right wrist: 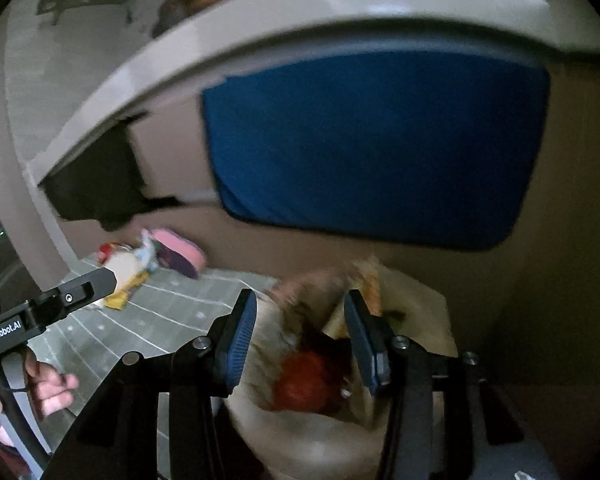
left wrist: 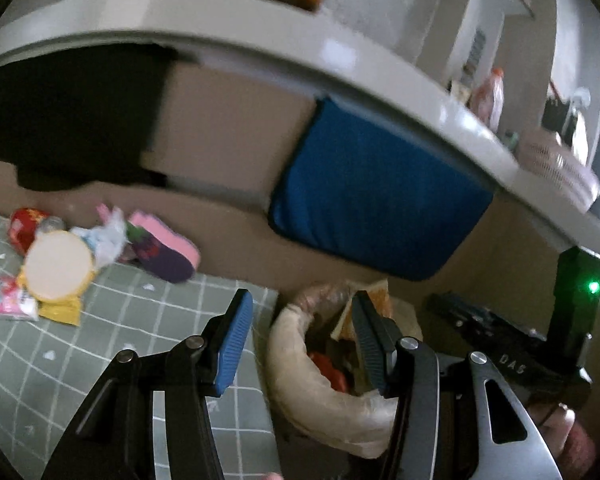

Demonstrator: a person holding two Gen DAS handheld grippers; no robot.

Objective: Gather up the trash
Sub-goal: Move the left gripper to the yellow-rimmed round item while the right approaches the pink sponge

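Both the left hand-held gripper and right hand-held gripper hung wide apart and empty above the lined trash bin. Remaining wrappers lay on the checked mat; the next pick probably wanted a low, square approach.

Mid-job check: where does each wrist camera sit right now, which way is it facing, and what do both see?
Left wrist: behind the open left gripper, over the trash bag; right gripper shows.
Right wrist: behind the open right gripper, above the same bag; left hand shows.
Shared: bag, blue cushion, trash pile, green mat.
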